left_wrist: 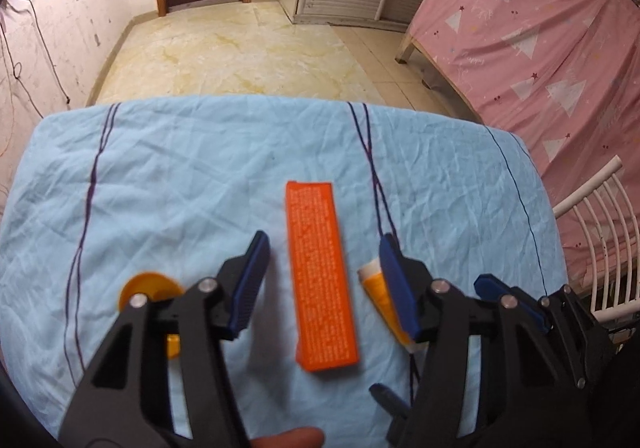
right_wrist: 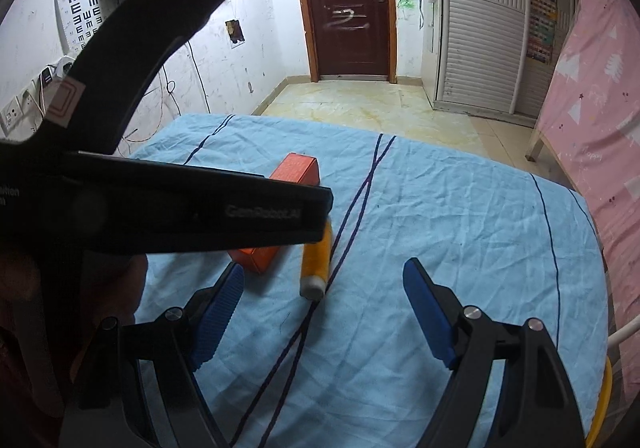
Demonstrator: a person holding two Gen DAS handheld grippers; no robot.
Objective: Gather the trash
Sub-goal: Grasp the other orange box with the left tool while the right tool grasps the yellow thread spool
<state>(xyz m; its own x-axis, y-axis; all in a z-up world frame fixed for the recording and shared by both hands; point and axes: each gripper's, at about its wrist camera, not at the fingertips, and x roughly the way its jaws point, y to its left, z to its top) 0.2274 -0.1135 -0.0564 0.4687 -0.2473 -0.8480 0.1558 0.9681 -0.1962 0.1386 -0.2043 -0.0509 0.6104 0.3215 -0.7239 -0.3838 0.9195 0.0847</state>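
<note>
An orange carton (left_wrist: 322, 276) lies on the light blue cloth (left_wrist: 180, 176), lengthwise between my left gripper's fingers. My left gripper (left_wrist: 326, 280) is open and straddles the carton just above it. A small orange tube with a white cap (left_wrist: 380, 294) lies to the right, partly behind the right finger. An orange round lid (left_wrist: 150, 288) sits by the left finger. In the right wrist view my right gripper (right_wrist: 324, 312) is open and empty; the tube (right_wrist: 316, 264) lies just ahead of it and the carton (right_wrist: 294, 172) is half hidden by the left gripper's body (right_wrist: 168, 204).
The cloth-covered table (right_wrist: 460, 208) ends at a tiled floor (left_wrist: 240, 52). A pink-sheeted bed (left_wrist: 540, 48) stands to the right, with a white metal chair back (left_wrist: 600, 232) beside the table. A dark door (right_wrist: 348, 4) and a white wardrobe (right_wrist: 480, 36) are at the far wall.
</note>
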